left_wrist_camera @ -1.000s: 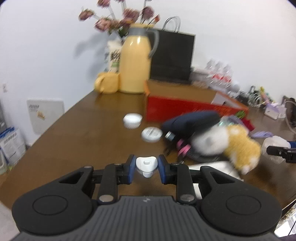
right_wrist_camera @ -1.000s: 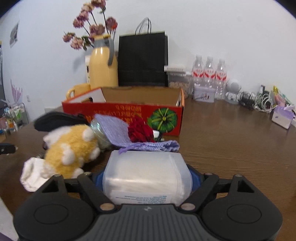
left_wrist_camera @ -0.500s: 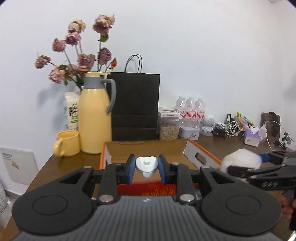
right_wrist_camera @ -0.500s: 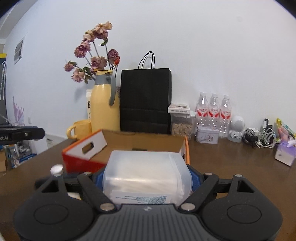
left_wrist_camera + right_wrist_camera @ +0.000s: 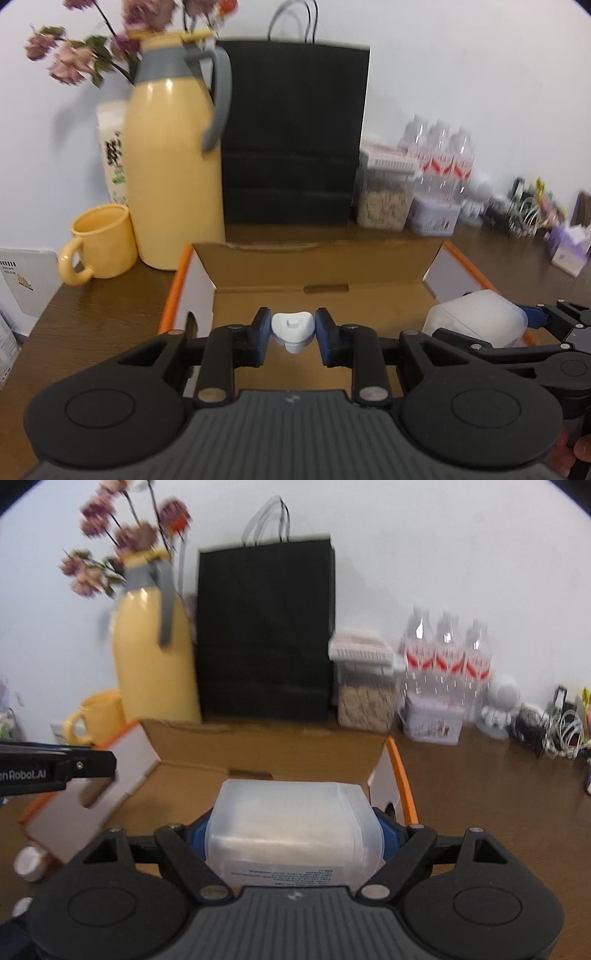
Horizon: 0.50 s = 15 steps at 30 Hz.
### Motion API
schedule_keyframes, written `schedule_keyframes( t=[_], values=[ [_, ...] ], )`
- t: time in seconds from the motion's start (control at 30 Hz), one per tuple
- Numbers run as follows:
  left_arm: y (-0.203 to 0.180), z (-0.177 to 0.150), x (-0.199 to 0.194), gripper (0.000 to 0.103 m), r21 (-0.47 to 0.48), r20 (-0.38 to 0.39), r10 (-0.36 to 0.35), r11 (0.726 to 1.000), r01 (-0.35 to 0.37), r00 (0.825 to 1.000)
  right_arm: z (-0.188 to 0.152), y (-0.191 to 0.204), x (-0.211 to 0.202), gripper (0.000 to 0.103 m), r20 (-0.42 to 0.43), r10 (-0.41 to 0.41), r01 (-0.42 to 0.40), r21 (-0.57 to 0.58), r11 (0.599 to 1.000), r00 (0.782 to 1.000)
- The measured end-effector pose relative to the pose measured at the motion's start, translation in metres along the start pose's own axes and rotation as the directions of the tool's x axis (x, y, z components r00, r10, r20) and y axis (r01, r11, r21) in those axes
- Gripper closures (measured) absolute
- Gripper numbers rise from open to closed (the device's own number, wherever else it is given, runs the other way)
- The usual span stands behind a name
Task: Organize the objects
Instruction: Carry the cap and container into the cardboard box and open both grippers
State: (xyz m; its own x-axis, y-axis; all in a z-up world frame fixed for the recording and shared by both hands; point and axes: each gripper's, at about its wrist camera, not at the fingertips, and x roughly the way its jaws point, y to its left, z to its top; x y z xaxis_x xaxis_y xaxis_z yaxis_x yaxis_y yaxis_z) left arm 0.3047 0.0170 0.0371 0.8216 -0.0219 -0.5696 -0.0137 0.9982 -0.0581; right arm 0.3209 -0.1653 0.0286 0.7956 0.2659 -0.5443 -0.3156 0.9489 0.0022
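Cardboard box (image 5: 325, 291) at frame centre lies open below us, so we should lower the right tongs (image 5: 293, 834), clamped on the translucent pack (image 5: 291, 827), before the left tongs (image 5: 291, 334), clamped on the small white cap (image 5: 292, 326), releasing both low inside.

My right gripper (image 5: 293, 834) clamps a translucent plastic pack (image 5: 293, 830) between its blue pads, held over the near edge of the open cardboard box (image 5: 258, 746). My left gripper (image 5: 55, 768) pokes in from the left. Beyond the box stand a yellow jug (image 5: 151, 664), a black paper bag (image 5: 264, 627) and three water bottles (image 5: 447, 653).
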Motion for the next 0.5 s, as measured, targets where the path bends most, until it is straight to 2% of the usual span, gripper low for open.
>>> schedule_keyframes(
  t=[0.17, 0.27, 0.3, 0.33, 0.37, 0.4, 0.43, 0.47, 0.5],
  values=[
    [-0.007, -0.001, 0.022, 0.076, 0.016, -0.052, 0.009, 1.000, -0.008, 0.999, -0.007, -0.008, 0.027, 0.021, -0.081, -0.003, 0.004, 0.007, 1.000, 0.997],
    [-0.009, -0.003, 0.027, 0.073, 0.018, -0.062, 0.019, 1.000, -0.017, 0.998, -0.011, -0.006, 0.031, 0.021, -0.091, -0.011, 0.010, -0.012, 1.000, 0.996],
    [-0.009, -0.005, 0.028, 0.063, 0.019, -0.064, 0.020, 1.000, -0.019, 0.998, -0.012, -0.005, 0.031, 0.021, -0.092, -0.009, 0.008, -0.014, 1.000, 0.996],
    [-0.009, -0.006, 0.027, 0.047, 0.018, -0.059, 0.019, 1.000, -0.018, 0.998, -0.012, -0.005, 0.030, 0.020, -0.092, -0.001, 0.000, -0.011, 1.000, 0.996],
    [-0.009, -0.007, 0.025, 0.038, 0.017, -0.050, 0.017, 1.000, -0.016, 0.999, -0.012, -0.005, 0.030, 0.020, -0.093, 0.006, -0.007, -0.008, 1.000, 0.996],
    [-0.009, -0.007, 0.024, 0.018, 0.017, -0.041, 0.019, 1.000, -0.018, 0.999, -0.012, -0.005, 0.029, 0.017, -0.089, 0.010, -0.011, -0.008, 1.000, 0.996],
    [-0.010, -0.008, 0.022, 0.002, 0.018, -0.030, 0.023, 1.000, -0.023, 0.999, -0.012, -0.005, 0.028, 0.012, -0.084, 0.012, -0.012, -0.008, 1.000, 0.996],
    [-0.010, -0.008, 0.019, 0.000, 0.016, -0.013, 0.030, 0.999, -0.030, 0.999, -0.012, -0.004, 0.026, 0.009, -0.081, 0.014, -0.015, -0.007, 1.000, 0.997],
    [-0.009, -0.009, 0.015, 0.000, 0.013, 0.006, 0.036, 0.999, -0.036, 0.999, -0.012, -0.004, 0.025, 0.001, -0.081, 0.017, -0.017, -0.003, 1.000, 0.997]
  ],
)
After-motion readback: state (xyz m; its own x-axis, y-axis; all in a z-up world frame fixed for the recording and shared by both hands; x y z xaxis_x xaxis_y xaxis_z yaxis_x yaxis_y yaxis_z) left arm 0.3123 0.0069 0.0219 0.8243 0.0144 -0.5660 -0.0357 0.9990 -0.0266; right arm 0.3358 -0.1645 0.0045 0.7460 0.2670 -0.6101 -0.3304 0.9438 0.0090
